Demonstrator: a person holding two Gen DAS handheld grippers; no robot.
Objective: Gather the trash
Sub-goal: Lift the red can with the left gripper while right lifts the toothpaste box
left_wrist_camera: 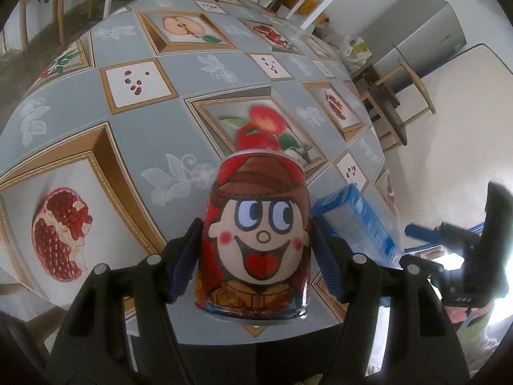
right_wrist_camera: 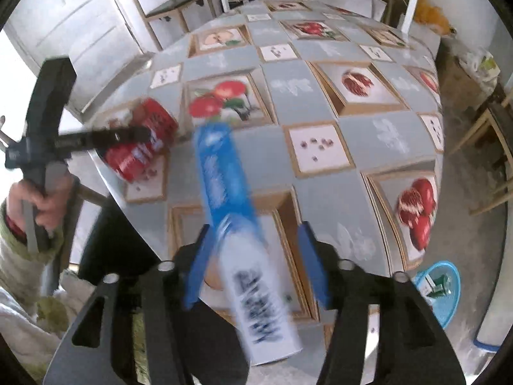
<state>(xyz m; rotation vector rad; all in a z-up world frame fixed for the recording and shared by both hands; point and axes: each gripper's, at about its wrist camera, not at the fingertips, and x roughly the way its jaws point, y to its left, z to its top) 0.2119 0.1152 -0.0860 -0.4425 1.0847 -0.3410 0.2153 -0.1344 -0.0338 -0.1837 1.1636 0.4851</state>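
Progress: task judged midway, nothing yet dropped | left gripper (left_wrist_camera: 253, 240): clamped on red can (left_wrist_camera: 256, 234), over table (left_wrist_camera: 134, 147) edge | right gripper (right_wrist_camera: 256, 263): jaws parted, blue box (right_wrist_camera: 237, 231) against one pad only, possibly slipping free | blue basket (right_wrist_camera: 444, 292) at 4 o'clock on floor: green carton (right_wrist_camera: 441, 284) inside

No lettering can be read with certainty. The blue and white box (right_wrist_camera: 237, 256) carries large dark characters on its white end, blurred beyond reading. The red can (left_wrist_camera: 256, 234) bears a cartoon face but no legible words; in the right wrist view its white script is likewise smeared.
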